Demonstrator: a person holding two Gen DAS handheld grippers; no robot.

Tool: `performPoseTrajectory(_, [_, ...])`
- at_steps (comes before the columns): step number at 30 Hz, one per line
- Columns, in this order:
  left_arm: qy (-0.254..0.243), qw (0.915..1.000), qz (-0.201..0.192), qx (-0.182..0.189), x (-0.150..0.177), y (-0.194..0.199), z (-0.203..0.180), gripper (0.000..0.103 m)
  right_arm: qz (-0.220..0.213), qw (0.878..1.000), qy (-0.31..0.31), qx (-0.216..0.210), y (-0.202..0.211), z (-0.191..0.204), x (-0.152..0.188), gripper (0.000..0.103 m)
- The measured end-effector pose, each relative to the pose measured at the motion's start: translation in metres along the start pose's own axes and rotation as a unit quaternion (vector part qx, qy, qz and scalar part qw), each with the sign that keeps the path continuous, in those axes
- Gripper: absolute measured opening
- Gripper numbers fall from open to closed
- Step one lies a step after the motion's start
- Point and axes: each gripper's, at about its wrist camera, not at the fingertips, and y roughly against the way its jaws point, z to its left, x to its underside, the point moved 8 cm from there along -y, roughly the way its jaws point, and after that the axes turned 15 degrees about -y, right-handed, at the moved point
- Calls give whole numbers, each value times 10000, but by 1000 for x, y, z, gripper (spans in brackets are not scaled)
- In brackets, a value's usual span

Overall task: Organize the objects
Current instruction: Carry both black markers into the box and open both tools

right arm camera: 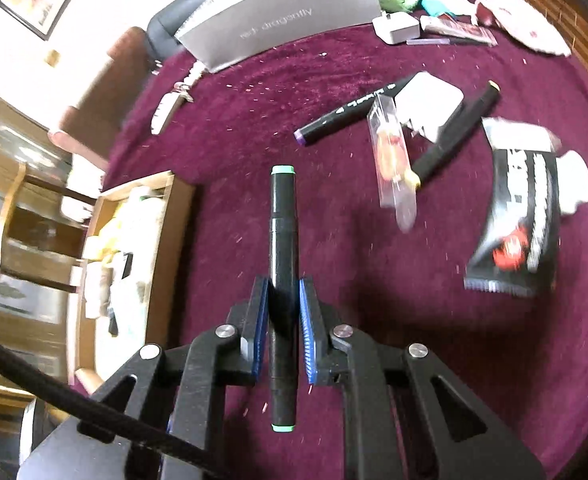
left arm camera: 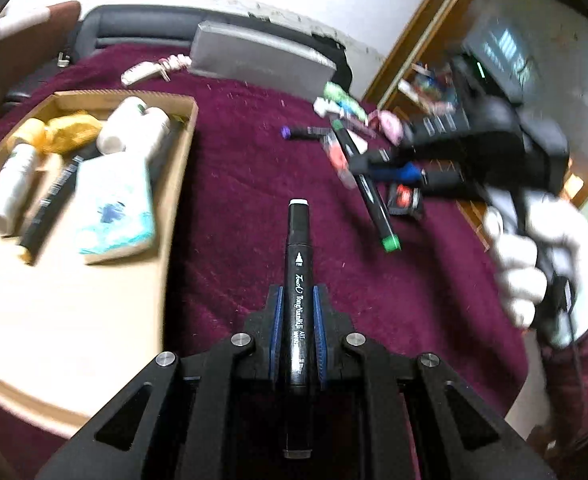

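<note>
My left gripper (left arm camera: pixel 297 300) is shut on a black marker with a white cap (left arm camera: pixel 298 264), held above the maroon cloth just right of a cardboard box (left arm camera: pixel 182 152). My right gripper (right arm camera: pixel 283 292) is shut on a black marker with green caps (right arm camera: pixel 283 240); it also shows in the left wrist view (left arm camera: pixel 374 194), carried by my right gripper (left arm camera: pixel 390 164) over a pile of items. More markers lie on the cloth: one with a purple cap (right arm camera: pixel 342 116) and another black one (right arm camera: pixel 454 136). The box also shows at the left of the right wrist view (right arm camera: pixel 166 248).
The box holds white bottles (left arm camera: pixel 10 188), a yellow bag (left arm camera: pixel 66 132), a tissue pack (left arm camera: pixel 114 204) and a marker (left arm camera: pixel 50 208). A clear tube (right arm camera: pixel 392 160), a white adapter (right arm camera: pixel 428 100), a black packet (right arm camera: pixel 518 216) and a grey box (right arm camera: pixel 286 20) lie on the cloth.
</note>
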Motion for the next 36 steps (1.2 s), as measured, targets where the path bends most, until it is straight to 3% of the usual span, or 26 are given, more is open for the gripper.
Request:
performPoseTrajectory(5, [171, 9982, -442, -373, -12, 54, 32, 12, 43, 9985, -20, -548, 28, 9, 25, 13])
performPoseTrajectory(7, [289, 9956, -525, -716, -12, 74, 57, 12, 65, 9973, 102, -725, 36, 22, 35, 13])
performPoseTrajectory(14, [674, 9865, -331, -1457, 12, 96, 134, 12, 477, 9907, 585, -1129, 16, 83, 77, 13])
performPoseTrajectory(25, [845, 9756, 193, -2016, 18, 68, 211, 12, 1253, 9817, 1003, -1023, -80, 171, 127, 13])
performPoseTrajectory(30, [861, 9755, 374, -1988, 19, 54, 230, 12, 1385, 9799, 1207, -781, -113, 190, 140, 13])
performPoseTrajectory(36, [973, 9759, 299, -1929, 15, 51, 238, 12, 1346, 9814, 1264, -518, -132, 190, 139, 13])
